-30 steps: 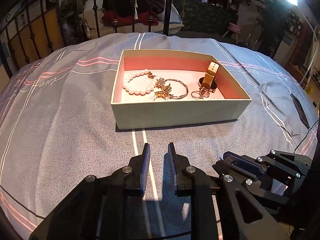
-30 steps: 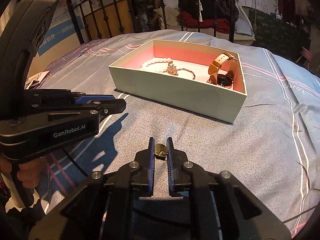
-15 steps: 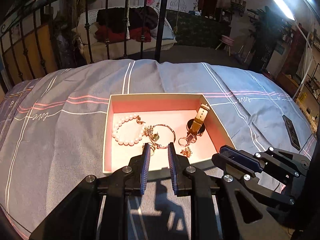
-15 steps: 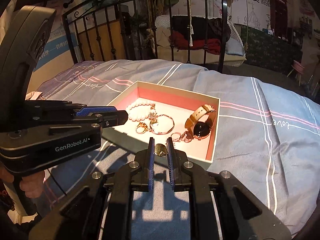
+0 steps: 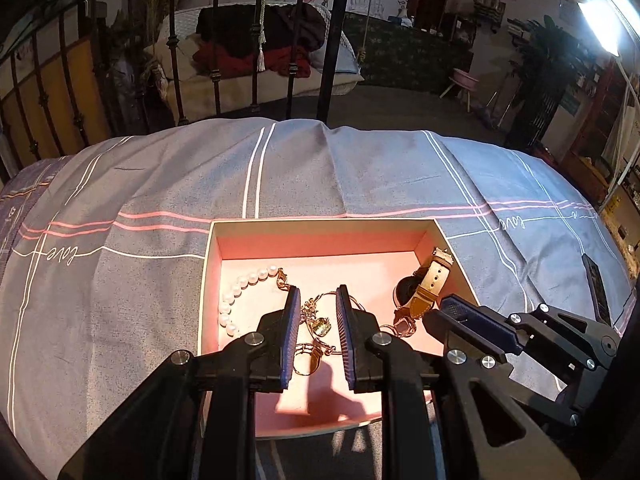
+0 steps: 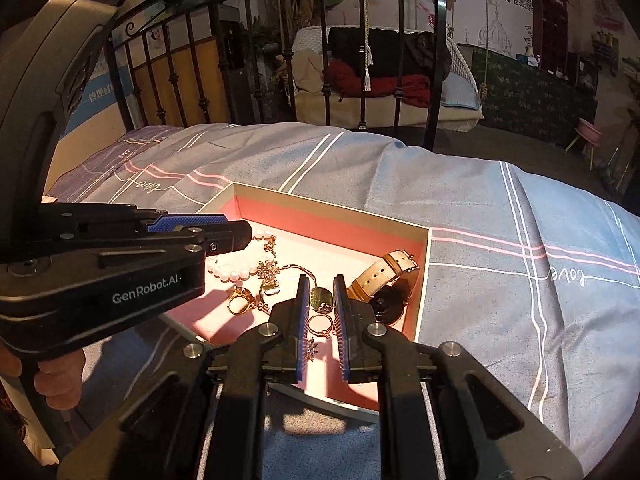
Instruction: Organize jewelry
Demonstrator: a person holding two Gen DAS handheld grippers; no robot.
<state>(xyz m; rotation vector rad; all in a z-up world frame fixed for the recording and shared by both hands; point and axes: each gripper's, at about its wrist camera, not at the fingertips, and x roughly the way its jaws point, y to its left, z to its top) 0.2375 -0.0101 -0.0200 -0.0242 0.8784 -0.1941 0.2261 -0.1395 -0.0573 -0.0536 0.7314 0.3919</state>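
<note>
Over the shallow cream cardboard box with a pink lining [image 6: 425,264], which sits on the grey striped bedspread [image 6: 500,240], both hand-held grippers hover side by side. The right gripper [image 6: 322,300] has its jaws pinched nearly together on a small dark-gold oval pendant [image 6: 321,299], held at the very tips above the box floor. The left gripper [image 5: 316,308] has its jaws almost closed too, with nothing between them that I can see. Already lying inside are a white pearl bracelet [image 5: 240,292], a thin gold bangle with charms [image 6: 276,276], gold rings [image 6: 320,324] and a tan-strapped wristwatch with a black dial [image 6: 384,276]. To do this placing well, I would lower the pendant close to a bare pink patch clear of the rings before letting go, so it neither bounces nor tangles, and keep the left tool out of the way.
</note>
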